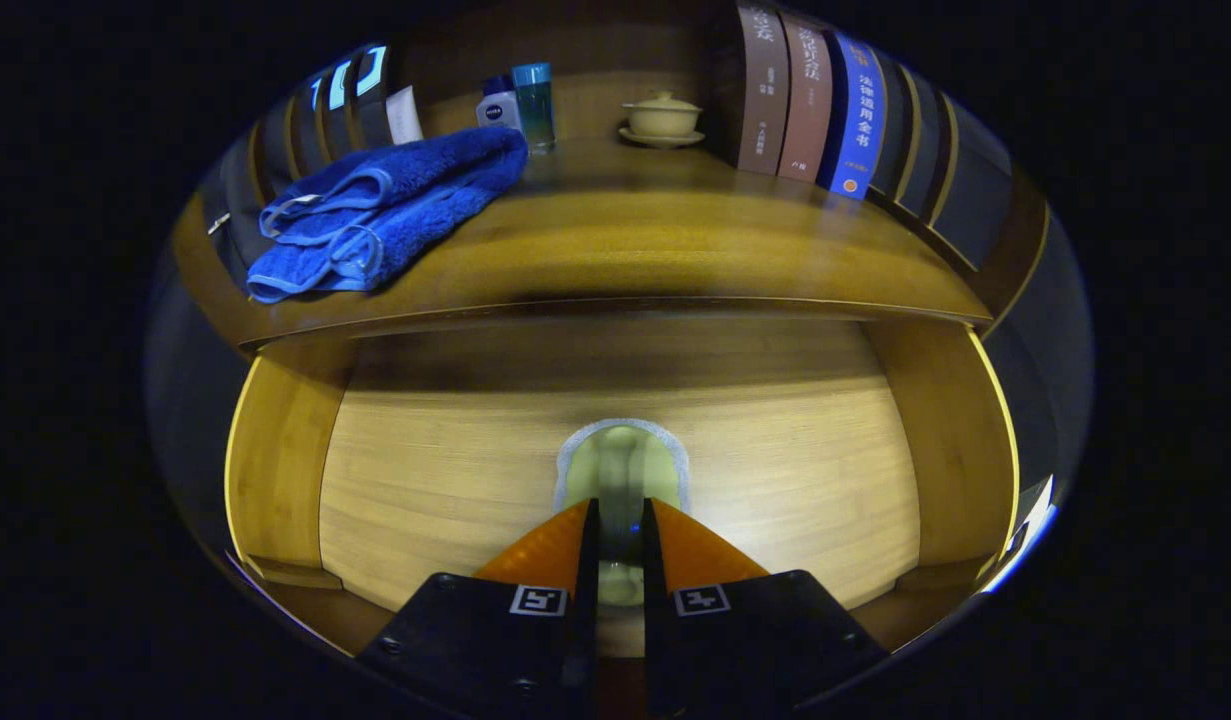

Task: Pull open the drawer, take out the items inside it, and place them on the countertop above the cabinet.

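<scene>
Wooden walls of the open drawer (275,450) framed what I was working on: a pale, yellowish-green item with a light rim (623,462) lying on the drawer floor just ahead of my fingers and running back between them. My gripper (620,530) stood with its fingers drawn narrow, only a slim gap left, and the near part of the item sat in that gap. Both fingers appeared to press on it, though I could not make out its exact shape or what it was.

The drawer was already pulled out, and a blue towel (385,210) lay on the countertop (655,240) above, towards the left, with small bottles (520,100), a lidded cup on a saucer (662,118) and a row of books (805,100) farther back.

To do this step well, I judged I should keep the squeeze firm but not crushing, lift straight up until the item cleared the drawer's front and the overhanging counter edge, then carry it forward onto the bare wood to the right of the towel, well short of the cup. Tilting early could have knocked it against the counter lip.
</scene>
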Motion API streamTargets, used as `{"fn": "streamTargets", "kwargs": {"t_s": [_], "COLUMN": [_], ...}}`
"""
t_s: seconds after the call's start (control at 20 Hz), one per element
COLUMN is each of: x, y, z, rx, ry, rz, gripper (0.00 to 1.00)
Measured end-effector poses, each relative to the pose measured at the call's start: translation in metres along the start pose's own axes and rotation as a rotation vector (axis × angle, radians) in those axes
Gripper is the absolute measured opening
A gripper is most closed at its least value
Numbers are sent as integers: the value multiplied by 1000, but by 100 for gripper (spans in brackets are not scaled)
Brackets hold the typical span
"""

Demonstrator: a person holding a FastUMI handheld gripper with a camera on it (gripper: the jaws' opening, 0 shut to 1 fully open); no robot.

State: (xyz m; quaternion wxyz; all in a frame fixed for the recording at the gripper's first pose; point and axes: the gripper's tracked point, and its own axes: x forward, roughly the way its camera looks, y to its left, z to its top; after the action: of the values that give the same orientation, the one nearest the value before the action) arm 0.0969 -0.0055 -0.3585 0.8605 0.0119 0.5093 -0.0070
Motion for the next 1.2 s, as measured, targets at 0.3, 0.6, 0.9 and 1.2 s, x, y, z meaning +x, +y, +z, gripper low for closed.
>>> {"fn": "streamTargets", "kwargs": {"t_s": [0.3,0.6,0.9,1.2], "x": [-83,-121,-63,-4], "y": [-4,7,15,9], "z": [32,119,184,221], "rx": [23,12,46,36], "ry": [-224,-360,-275,-211], "rz": [10,34,55,22], "gripper": [24,24,24,24]}}
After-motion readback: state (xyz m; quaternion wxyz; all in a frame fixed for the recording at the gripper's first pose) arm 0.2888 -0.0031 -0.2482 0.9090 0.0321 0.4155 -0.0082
